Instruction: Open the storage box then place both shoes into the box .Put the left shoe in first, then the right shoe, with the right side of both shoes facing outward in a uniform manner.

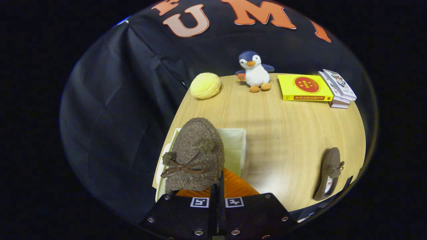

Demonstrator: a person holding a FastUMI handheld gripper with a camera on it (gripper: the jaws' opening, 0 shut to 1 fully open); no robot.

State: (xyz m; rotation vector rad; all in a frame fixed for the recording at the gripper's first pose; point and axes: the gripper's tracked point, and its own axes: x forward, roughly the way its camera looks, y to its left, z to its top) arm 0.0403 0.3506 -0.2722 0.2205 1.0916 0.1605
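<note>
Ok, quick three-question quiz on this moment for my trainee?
1. True or false: the gripper is shut on a shoe held over the open box.
2. Where is the other shoe?
A. In the box
B. On the table, off to the fingers' right
C. Beside the penguin
3. Fill in: the yellow book lies next to a stack of ____.

Key: 1 true; 2 B; 3 books.
</note>
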